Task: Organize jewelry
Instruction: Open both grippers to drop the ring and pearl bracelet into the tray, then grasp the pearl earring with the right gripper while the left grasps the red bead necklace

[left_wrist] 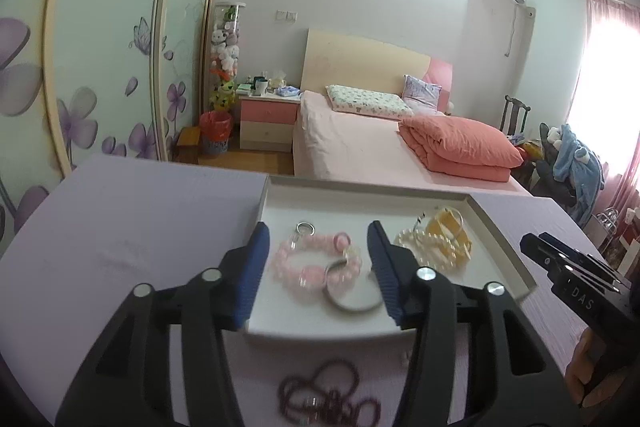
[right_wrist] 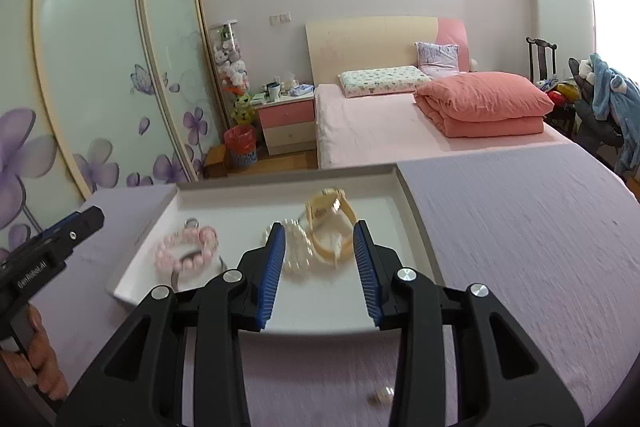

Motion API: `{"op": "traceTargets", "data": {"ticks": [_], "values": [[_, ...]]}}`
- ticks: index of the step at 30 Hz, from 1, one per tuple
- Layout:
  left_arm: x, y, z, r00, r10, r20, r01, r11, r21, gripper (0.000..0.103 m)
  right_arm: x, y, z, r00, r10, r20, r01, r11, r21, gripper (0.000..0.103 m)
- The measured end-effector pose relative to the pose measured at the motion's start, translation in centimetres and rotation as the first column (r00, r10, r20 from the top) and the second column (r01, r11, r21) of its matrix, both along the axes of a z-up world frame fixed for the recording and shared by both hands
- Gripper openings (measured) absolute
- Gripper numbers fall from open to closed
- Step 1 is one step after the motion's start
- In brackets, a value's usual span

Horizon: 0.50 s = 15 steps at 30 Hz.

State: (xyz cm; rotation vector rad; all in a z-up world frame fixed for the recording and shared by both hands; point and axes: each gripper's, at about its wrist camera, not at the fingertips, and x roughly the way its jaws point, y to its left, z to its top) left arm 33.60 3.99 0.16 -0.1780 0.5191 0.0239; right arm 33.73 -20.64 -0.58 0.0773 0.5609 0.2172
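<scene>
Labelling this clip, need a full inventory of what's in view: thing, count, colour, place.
tray: 1, white, on the lilac table
table: 1, lilac cloth top, foreground
beaded bracelet: 1, pink, left part of the tray
bangle: 1, silver, tray front, by the pink beads
pearl strand: 1, white, tray centre
yellow piece: 1, yellow, type unclear, tray right
dark beads: 1 heap, maroon, on the table before the tray
small bead item: 1, pale, blurred, on the table
bed: 1, pink, behind the table
folded quilt: 1, coral, on the bed
nightstand: 1, pink and white, beside the bed
wardrobe: 1, pale green, purple flowers, left
left gripper: 1, black, blue pads, open over the tray
right gripper: 1, black, blue pads, open, empty
</scene>
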Motion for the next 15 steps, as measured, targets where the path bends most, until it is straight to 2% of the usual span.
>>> {"op": "traceTargets", "data": {"ticks": [7,15], "values": [[-4.8,1.1,-1.7,1.000,-0.003,-0.027,0.003,1.000,0.000,0.068,-3.3,-2.5,-2.0,0.998,0.012,-0.068,-0.013,1.000,-0.015,0.037],[-9.0,2.4,-3.8,0.997,0.007,-0.082,-0.006,1.000,0.008,0.071,-5.1,-4.1,-4.9,0.983,0.004,-0.183,-0.011,0.999,-0.038,0.037]]}}
